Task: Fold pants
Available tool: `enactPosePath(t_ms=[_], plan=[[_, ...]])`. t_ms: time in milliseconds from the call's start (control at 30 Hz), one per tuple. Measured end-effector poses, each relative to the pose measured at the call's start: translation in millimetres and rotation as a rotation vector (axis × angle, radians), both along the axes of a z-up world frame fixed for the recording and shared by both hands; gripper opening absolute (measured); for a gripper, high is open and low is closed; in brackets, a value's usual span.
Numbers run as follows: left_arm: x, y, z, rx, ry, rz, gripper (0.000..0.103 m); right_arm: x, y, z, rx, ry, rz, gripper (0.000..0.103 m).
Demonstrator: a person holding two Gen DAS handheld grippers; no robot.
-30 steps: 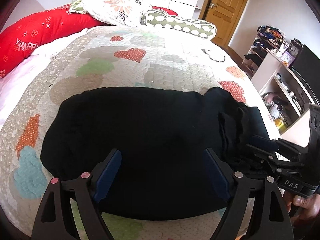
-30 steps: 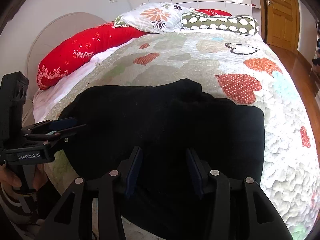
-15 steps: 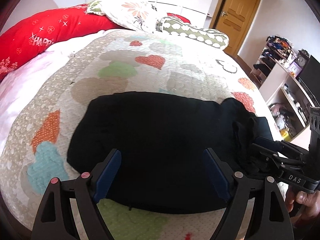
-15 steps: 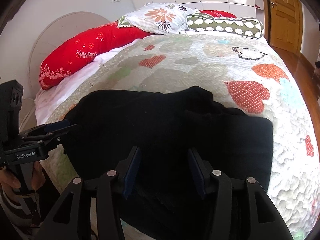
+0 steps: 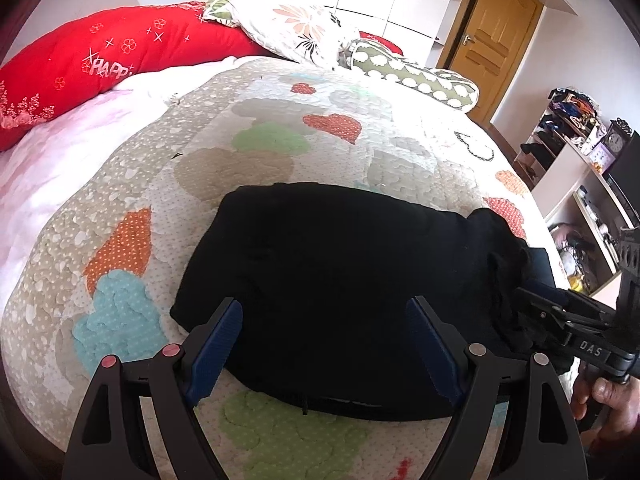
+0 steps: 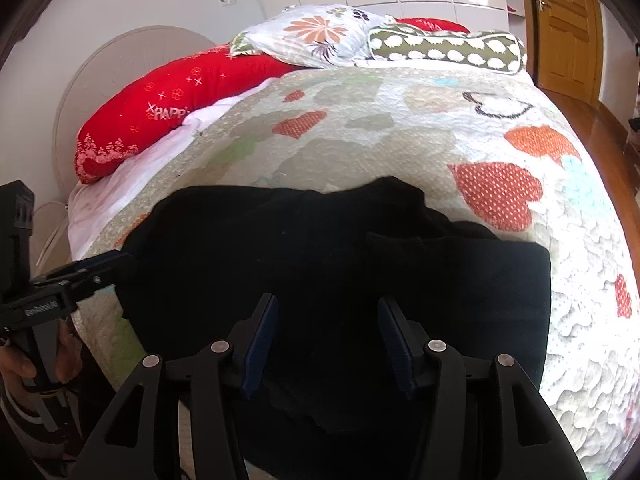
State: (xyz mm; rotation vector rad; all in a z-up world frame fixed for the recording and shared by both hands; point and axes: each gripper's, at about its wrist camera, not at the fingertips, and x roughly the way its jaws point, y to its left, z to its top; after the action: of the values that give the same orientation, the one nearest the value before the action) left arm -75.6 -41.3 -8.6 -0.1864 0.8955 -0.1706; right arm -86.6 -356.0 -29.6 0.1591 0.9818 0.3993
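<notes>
Black pants (image 5: 344,280) lie folded in a wide block on the quilted bed; they also show in the right wrist view (image 6: 340,264). My left gripper (image 5: 324,332) hangs open above their near edge, holding nothing. My right gripper (image 6: 326,332) is open too, above the pants' near right part, with nothing between its fingers. The right gripper shows at the pants' right end in the left wrist view (image 5: 532,300). The left gripper shows at their left end in the right wrist view (image 6: 116,260).
The quilt (image 5: 260,152) has coloured heart patches. A red pillow (image 5: 120,60), a floral pillow (image 5: 296,28) and a green bolster (image 5: 416,76) lie at the headboard. Shelves (image 5: 576,160) stand to the right of the bed, a wooden door (image 5: 496,36) beyond.
Both grippers have drawn back and up from the pants, so more quilt shows around them. The left view has shifted so the pants sit further right. Both stay open.
</notes>
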Motion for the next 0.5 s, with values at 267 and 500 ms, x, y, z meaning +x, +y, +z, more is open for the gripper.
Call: enactPosePath(t_ms=[267, 500], plan=[[1, 11, -1, -0.007, 0.012, 0.028, 0.084, 6, 7, 11, 0.011, -0.017, 0.021, 0.056], [-2, 24, -3, -0.015, 0.019, 0.053, 0.084, 19, 35, 27, 0.031, -0.05, 0.096, 0.059]])
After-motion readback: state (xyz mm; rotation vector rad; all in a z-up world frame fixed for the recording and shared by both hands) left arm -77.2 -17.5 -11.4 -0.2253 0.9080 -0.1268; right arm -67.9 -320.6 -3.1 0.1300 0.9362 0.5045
